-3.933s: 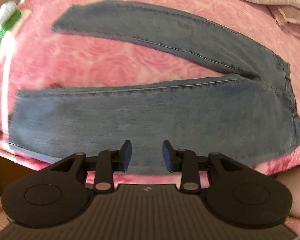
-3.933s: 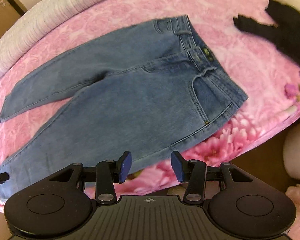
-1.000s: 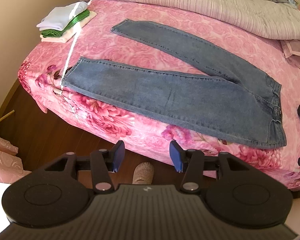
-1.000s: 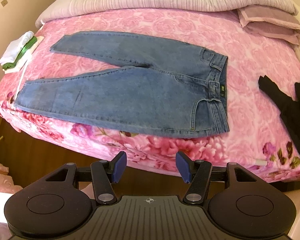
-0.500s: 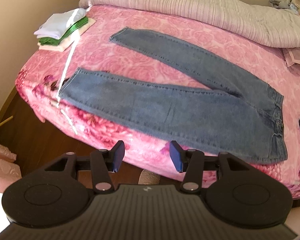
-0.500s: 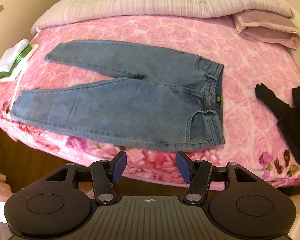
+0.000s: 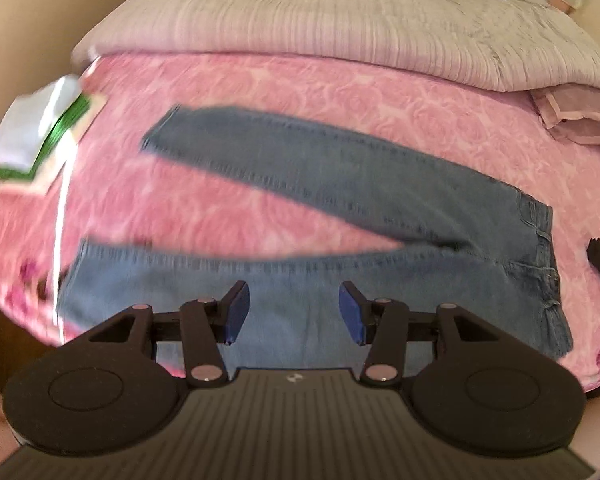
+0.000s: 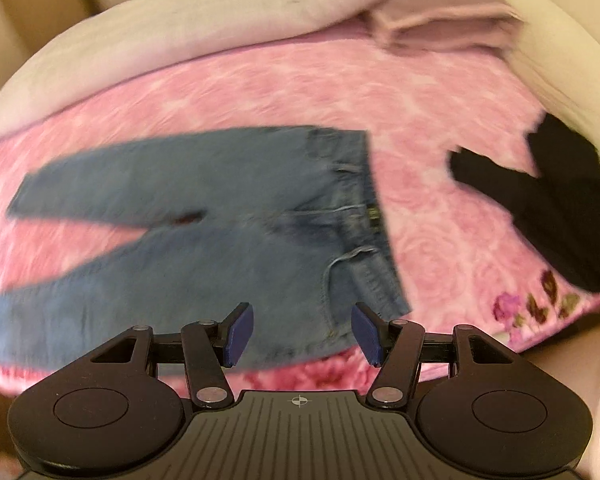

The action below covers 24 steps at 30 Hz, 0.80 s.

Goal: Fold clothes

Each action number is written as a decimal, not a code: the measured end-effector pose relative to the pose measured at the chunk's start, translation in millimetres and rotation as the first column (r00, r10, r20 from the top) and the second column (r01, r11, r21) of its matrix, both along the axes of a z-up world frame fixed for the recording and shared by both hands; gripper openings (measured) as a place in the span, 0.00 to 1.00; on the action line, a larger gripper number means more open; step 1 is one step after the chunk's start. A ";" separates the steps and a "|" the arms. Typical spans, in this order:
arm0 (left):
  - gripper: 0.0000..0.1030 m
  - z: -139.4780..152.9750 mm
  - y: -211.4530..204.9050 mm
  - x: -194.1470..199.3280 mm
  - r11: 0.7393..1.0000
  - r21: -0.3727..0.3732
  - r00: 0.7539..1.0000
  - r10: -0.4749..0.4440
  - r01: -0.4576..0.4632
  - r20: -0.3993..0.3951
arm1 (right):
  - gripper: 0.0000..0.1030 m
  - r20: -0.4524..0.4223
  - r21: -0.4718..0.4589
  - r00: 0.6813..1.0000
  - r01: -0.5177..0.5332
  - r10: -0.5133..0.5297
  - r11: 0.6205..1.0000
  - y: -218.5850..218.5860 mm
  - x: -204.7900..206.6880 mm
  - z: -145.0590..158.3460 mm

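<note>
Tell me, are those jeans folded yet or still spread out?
Spread out. The jeans lie flat on the pink bedspread, both legs splayed apart.

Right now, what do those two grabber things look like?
Both look alike. The left gripper and right gripper are black plastic, each with two jointed fingers tipped with blue pads, silver rivets at the joints, a round disc on either side, and a ribbed dark grey body with a small white mark. No cables or sleeves show.
</note>
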State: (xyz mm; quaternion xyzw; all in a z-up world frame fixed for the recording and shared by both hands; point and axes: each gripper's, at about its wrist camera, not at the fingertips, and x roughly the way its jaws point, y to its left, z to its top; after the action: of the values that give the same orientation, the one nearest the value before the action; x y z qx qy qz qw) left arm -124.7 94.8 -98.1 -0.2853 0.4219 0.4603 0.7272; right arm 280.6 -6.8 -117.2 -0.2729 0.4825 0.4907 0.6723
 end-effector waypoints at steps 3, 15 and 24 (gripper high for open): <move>0.44 -7.2 42.8 13.3 0.998 0.008 0.998 -0.062 0.063 -0.011 | 0.56 -0.019 0.020 0.992 0.126 -0.126 0.992 11.4 19.0 -1.9; 0.44 -65.3 139.4 65.1 0.957 -0.030 0.957 -0.289 0.289 0.004 | 0.56 -0.066 0.014 0.956 0.287 -0.285 0.958 46.7 23.2 -47.7; 0.44 -131.2 180.1 127.9 0.920 -0.041 0.921 -0.389 0.390 0.039 | 0.56 -0.061 0.012 0.990 0.127 -0.126 0.992 122.4 58.0 -100.9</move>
State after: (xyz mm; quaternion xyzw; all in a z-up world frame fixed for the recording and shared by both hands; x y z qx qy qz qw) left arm 3.2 274.9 -229.3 -0.2199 0.4700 0.2920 0.8034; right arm 338.6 115.7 -218.0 -0.2215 0.5146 0.4589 0.6896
